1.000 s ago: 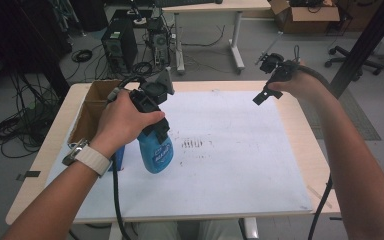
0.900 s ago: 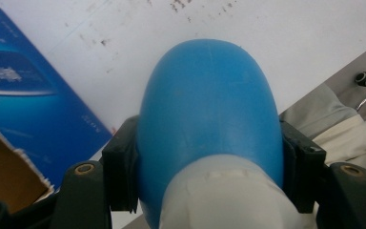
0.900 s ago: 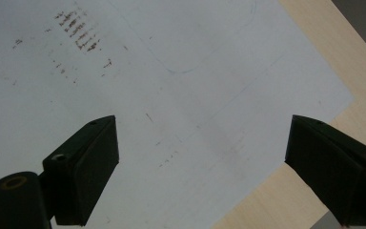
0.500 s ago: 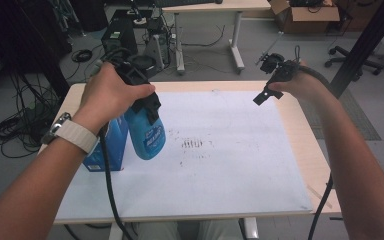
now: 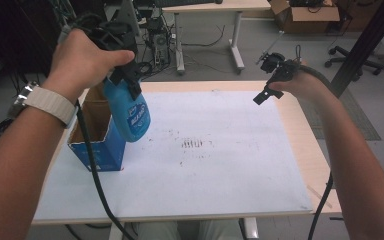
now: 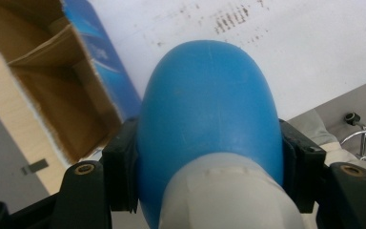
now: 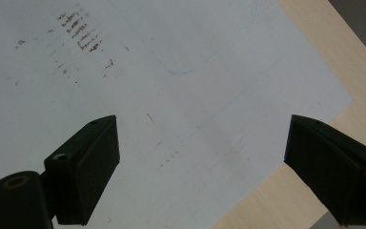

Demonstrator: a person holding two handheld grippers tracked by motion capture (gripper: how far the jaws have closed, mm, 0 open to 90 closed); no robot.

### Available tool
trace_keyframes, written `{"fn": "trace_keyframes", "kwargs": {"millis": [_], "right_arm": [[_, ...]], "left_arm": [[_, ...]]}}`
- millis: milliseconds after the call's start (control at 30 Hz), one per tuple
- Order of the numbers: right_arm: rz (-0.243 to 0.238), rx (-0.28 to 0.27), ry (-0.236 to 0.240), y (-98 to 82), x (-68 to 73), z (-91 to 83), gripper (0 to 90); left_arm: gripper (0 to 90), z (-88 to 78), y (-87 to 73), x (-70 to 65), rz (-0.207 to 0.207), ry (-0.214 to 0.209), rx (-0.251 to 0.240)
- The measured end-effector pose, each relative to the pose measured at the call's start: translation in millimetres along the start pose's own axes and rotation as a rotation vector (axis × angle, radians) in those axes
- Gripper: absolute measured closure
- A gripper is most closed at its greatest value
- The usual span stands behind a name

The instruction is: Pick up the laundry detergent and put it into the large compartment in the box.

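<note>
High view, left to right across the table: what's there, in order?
Open blue cardboard box → blue plastic spray bottle held up in the left gripper → dark smudge marks on the white mat → right gripper, jaws open, nothing between them.

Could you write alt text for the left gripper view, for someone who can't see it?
Two black jaws of the left gripper clamp a blue spray bottle by its sides, its rounded body pointing away from the camera. Below and to its left sits an open cardboard box with a blue outer wall, on a white mat marked with dark smudges.
</note>
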State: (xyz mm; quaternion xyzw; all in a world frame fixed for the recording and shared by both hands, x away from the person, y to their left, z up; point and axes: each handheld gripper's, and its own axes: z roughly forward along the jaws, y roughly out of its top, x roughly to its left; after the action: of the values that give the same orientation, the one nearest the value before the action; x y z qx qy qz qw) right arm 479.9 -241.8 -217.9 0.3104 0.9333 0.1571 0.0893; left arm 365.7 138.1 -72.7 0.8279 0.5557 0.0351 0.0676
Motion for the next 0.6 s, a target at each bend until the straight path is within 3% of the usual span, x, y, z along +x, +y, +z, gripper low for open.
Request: {"fn": "trace_keyframes", "kwargs": {"millis": [100, 233, 267, 367, 600], "right_arm": [[0.001, -0.001, -0.001, 0.3, -0.1, 0.5, 11.6], [-0.001, -0.004, -0.001, 1.1, -0.4, 0.4, 11.5], [-0.001, -0.005, -0.001, 1.2, -0.6, 0.5, 11.5], [0.0, -0.003, -0.002, 1.5, -0.5, 1.0, 11.6], [0.002, -0.003, -0.005, 1.6, -0.5, 0.8, 11.5]], "left_arm": [[37.6, -12.8, 0.3, 11.1, -0.04, 0.02, -0.001], [37.6, -18.4, -0.3, 19.2, -0.075, 0.038, -0.008], [37.6, -21.5, -1.5, 26.9, -0.103, 0.036, -0.02], [37.6, -23.8, -2.9, 35.0, -0.134, 0.034, -0.032], [37.5, -27.4, -8.1, 59.3, -0.234, 0.079, -0.072]]}}
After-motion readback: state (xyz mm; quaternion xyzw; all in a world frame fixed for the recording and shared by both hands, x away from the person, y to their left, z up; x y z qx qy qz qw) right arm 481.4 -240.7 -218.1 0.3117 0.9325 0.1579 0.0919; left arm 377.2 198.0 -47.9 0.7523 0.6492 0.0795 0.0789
